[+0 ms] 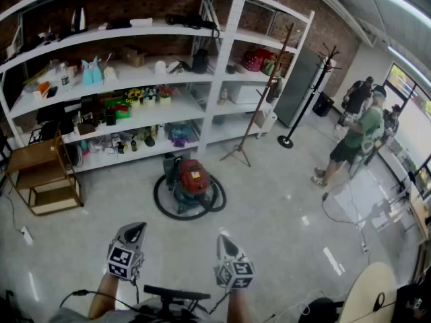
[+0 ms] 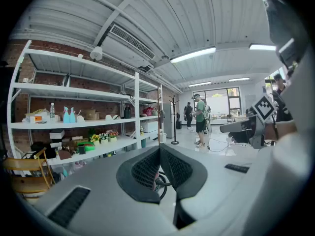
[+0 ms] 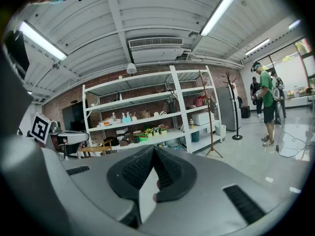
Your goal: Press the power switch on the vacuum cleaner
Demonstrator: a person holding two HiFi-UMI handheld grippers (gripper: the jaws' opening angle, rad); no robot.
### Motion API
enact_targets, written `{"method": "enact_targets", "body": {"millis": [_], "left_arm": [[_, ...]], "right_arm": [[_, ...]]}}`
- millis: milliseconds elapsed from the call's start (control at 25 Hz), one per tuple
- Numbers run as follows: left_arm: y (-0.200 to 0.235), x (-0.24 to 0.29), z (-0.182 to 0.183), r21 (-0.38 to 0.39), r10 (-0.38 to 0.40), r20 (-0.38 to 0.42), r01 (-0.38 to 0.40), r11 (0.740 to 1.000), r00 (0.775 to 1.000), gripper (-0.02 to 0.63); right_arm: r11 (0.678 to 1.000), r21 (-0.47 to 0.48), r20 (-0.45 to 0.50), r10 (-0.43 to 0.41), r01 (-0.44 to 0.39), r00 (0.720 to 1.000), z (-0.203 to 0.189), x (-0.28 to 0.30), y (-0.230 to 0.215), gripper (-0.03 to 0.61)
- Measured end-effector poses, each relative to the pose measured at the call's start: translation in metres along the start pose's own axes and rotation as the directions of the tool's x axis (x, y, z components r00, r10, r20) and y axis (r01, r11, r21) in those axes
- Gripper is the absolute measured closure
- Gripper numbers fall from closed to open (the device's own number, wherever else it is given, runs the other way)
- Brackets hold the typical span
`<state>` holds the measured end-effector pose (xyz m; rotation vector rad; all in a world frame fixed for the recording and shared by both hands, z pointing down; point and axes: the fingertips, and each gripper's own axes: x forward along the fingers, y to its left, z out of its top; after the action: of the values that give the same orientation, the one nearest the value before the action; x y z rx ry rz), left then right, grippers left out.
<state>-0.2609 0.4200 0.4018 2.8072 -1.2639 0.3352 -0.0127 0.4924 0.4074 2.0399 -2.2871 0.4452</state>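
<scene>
Both the left gripper [image 1: 134, 233] and right gripper [image 1: 224, 242] are clenched on nothing (tips touching), with the red vacuum [image 1: 192, 180] on the floor [image 1: 283, 210] by the shelves [image 1: 176, 112], well apart from them.

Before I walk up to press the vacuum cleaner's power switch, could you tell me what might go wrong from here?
The hose lies coiled on the floor around the vacuum cleaner, so a foot could catch it. The tripod stand beside it could be knocked. The switch cannot be made out from here, and the left gripper and right gripper, both shut, are far off, so a hasty press might miss.
</scene>
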Motion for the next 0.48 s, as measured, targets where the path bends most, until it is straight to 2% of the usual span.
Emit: {"method": "enact_targets", "body": {"millis": [480], "left_arm": [[-0.01, 0.003, 0.004, -0.004, 0.006, 0.003, -0.006, 1.0, 1.0, 0.607]], "right_arm": [[1.0, 0.017, 0.006, -0.005, 0.005, 1.0, -0.005, -0.005, -0.012, 0.566]]}}
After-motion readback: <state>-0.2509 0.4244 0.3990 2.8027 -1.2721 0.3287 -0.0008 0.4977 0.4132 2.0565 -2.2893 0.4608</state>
